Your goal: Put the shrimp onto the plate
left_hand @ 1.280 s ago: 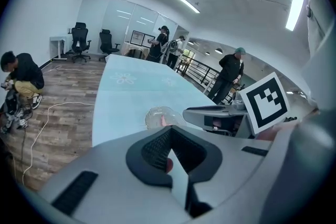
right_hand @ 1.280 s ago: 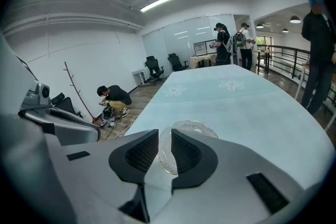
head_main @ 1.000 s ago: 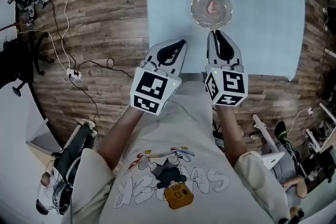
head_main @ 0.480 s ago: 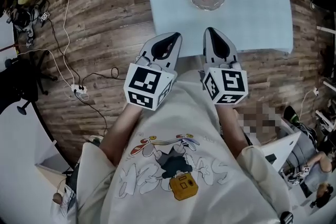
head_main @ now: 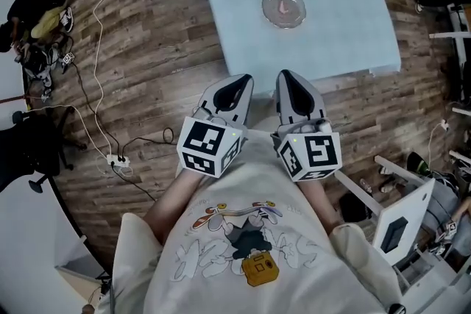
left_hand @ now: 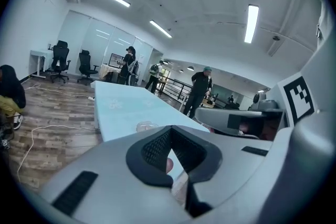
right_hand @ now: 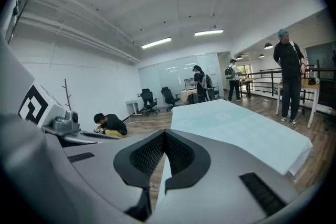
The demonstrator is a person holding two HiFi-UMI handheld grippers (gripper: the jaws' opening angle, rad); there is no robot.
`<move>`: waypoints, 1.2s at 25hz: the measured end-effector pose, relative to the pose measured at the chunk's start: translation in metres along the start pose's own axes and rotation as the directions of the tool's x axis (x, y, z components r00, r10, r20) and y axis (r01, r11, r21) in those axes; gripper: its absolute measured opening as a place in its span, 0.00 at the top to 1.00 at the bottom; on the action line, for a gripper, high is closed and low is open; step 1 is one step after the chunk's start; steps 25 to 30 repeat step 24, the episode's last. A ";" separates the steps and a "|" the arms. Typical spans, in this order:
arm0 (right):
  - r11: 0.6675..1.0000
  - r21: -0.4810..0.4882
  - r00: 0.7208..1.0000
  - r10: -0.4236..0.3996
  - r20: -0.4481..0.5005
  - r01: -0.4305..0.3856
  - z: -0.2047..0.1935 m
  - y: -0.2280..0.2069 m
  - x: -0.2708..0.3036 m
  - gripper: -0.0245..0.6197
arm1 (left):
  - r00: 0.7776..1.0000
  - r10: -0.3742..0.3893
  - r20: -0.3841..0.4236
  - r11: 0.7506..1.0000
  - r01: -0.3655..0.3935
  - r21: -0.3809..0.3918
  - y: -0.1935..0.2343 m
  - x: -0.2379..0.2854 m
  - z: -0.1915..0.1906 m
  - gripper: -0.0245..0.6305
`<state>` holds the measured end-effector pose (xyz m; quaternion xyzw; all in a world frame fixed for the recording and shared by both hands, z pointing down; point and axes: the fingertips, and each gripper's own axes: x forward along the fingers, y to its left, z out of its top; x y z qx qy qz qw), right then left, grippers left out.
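Grey plastic with black pads, the left claw (head_main: 234, 87) has its jaws pressed together with nothing between them. The right claw (head_main: 288, 87) just beside it is closed and empty too. Both sit close to the person's chest, above the wooden floor (head_main: 147, 55) and short of the near edge of the pale blue tabletop (head_main: 335, 29). Farther out, near the middle of that tabletop, stands a clear glass plate (head_main: 267, 9), well apart from both claws. The pink shrimp (head_main: 283, 7) lies on the plate. White cables (head_main: 94, 18) trail across the floor on the left, down to a power strip (head_main: 118, 159).
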<state>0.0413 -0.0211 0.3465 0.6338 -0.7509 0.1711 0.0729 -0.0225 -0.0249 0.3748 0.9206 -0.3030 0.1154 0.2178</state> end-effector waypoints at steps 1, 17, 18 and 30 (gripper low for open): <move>1.000 -0.004 1.000 -0.013 0.000 0.013 -0.004 0.003 -0.003 0.93 | 1.000 -0.003 0.005 1.000 0.003 0.002 0.001 -0.003 -0.001 0.95; 0.986 0.044 0.987 -0.159 0.005 0.159 -0.019 -0.006 -0.017 0.93 | 1.000 0.002 -0.004 1.000 -0.002 -0.021 0.028 -0.030 -0.016 0.95; 0.987 0.035 0.988 -0.155 0.003 0.155 -0.020 -0.005 -0.017 0.93 | 1.000 0.000 -0.005 1.000 0.000 -0.023 0.028 -0.031 -0.017 0.95; 0.994 -0.032 0.994 -0.109 -0.032 0.108 -0.027 0.024 -0.023 0.93 | 0.999 -0.008 -0.031 0.998 0.006 -0.058 0.022 -0.040 -0.027 0.95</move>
